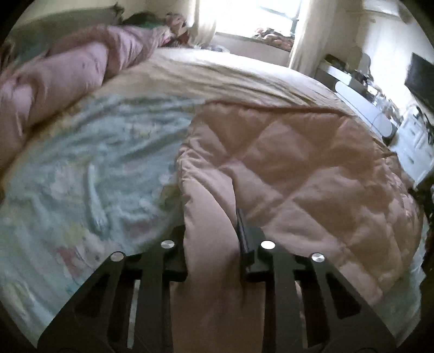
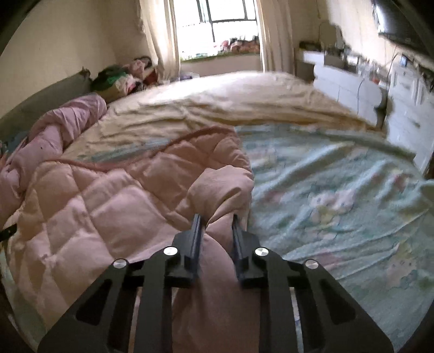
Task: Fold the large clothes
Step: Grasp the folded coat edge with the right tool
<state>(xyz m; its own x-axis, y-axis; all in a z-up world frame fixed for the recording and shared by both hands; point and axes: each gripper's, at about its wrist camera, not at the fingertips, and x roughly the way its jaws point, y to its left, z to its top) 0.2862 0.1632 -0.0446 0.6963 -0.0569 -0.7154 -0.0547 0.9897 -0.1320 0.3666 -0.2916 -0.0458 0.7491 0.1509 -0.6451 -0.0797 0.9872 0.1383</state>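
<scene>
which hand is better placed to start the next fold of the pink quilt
Neither clearly: both are clamped on near corners of the pink quilt. The left tool holds the corner beside the sheet on its left, the right tool the opposite corner. Probably they should carry the edge forward together.

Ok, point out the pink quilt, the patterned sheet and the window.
pink quilt (image 2: 108, 206), right wrist view, quilted top.
patterned sheet (image 2: 339, 195), right wrist view, bare middle.
window (image 2: 227, 19), right wrist view, panes.

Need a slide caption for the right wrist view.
Right tool clamped on a bunched corner of the pink quilted garment atop the floral bedsheet.
</scene>
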